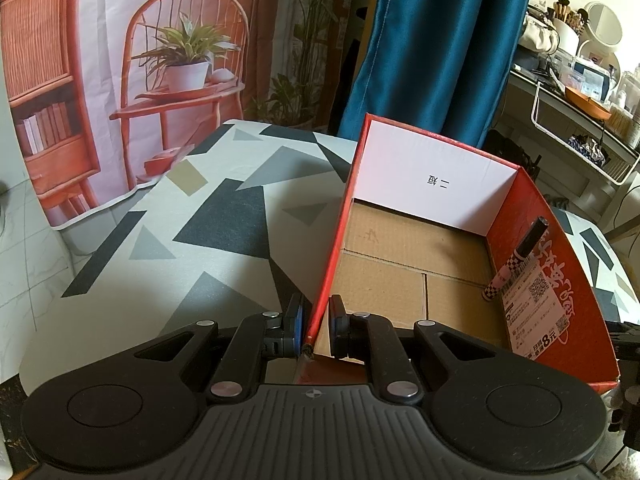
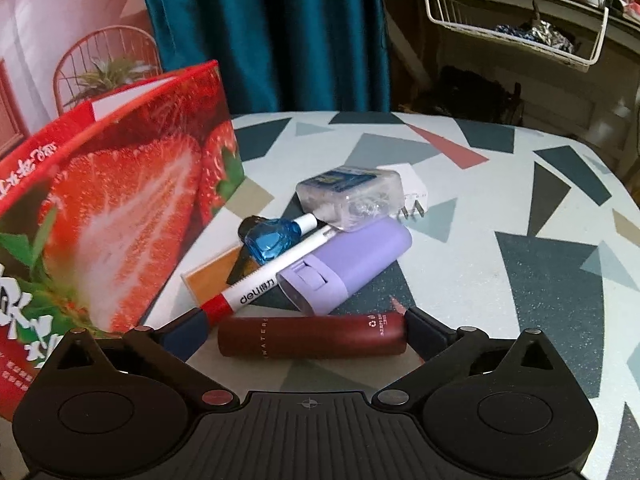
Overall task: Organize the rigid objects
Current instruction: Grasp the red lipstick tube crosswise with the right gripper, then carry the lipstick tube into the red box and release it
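On a table covered in a cloth of grey, black and white triangles (image 2: 540,280), a dark red tube (image 2: 312,338) is seen lying crosswise between the widely spread fingers of the right gripper (image 2: 308,330), at about 6 o'clock in the right wrist view; whether the pads touch its ends cannot be told. The tube is judged to be light, stiff and smooth-sided, so it may roll or slip; a hold across its middle would be steadier than an end-to-end hold. Behind it, toward 12 o'clock, a lilac case (image 2: 348,264), a white marker with a red band (image 2: 264,280), a blue bottle (image 2: 268,240), a clear plastic box (image 2: 352,196) and a white plug (image 2: 412,192) are piled together. At 9 o'clock stands a red strawberry-printed box (image 2: 120,216). In the left wrist view, the left gripper (image 1: 314,328) is closed narrowly on the box's near wall, and a checkered pen (image 1: 516,262) is seen leaning inside at 3 o'clock.
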Available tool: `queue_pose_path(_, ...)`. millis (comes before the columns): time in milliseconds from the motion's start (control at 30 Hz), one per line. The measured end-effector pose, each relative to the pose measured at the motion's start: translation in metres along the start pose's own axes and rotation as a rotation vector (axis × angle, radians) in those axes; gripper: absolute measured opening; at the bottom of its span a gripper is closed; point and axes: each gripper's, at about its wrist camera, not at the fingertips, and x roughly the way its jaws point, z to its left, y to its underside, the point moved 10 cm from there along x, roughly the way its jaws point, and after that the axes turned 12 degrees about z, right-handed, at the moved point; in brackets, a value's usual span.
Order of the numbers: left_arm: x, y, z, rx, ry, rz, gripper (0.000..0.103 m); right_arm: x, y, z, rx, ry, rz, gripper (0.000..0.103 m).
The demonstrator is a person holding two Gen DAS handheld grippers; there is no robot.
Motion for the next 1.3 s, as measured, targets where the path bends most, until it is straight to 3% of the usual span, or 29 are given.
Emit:
queue_pose_path(467, 0.0, 0.0, 0.001, -0.001, -0.004, 0.002, 0.014, 0.01, 0.011, 0.004, -0.03, 0.104, -0.023, 0.098)
queue_pose_path(700, 0.0, -0.001, 0.001, -0.005, -0.001, 0.003, 0.014, 0.004, 0.009, 0.007, -0.038, 0.065, -0.021, 0.098)
queue_pose_path(867, 0.0, 0.0, 0.0, -0.008, -0.001, 0.001, 0.014, -0.024, -0.013, 0.018, -0.09, 0.007, -0.074, 0.098)
queue_pose_path(1133, 0.0, -0.001, 0.001, -0.009, 0.003, 0.003, 0.014, -0.078, -0.077, 0.071, -0.33, -0.083, -0.19, 0.098)
queue_pose_path(1300, 0.0, -0.002, 0.001, -0.01, 0.006, 0.005, 0.014, -0.078, -0.085, 0.124, -0.563, -0.116, -0.145, 0.098)
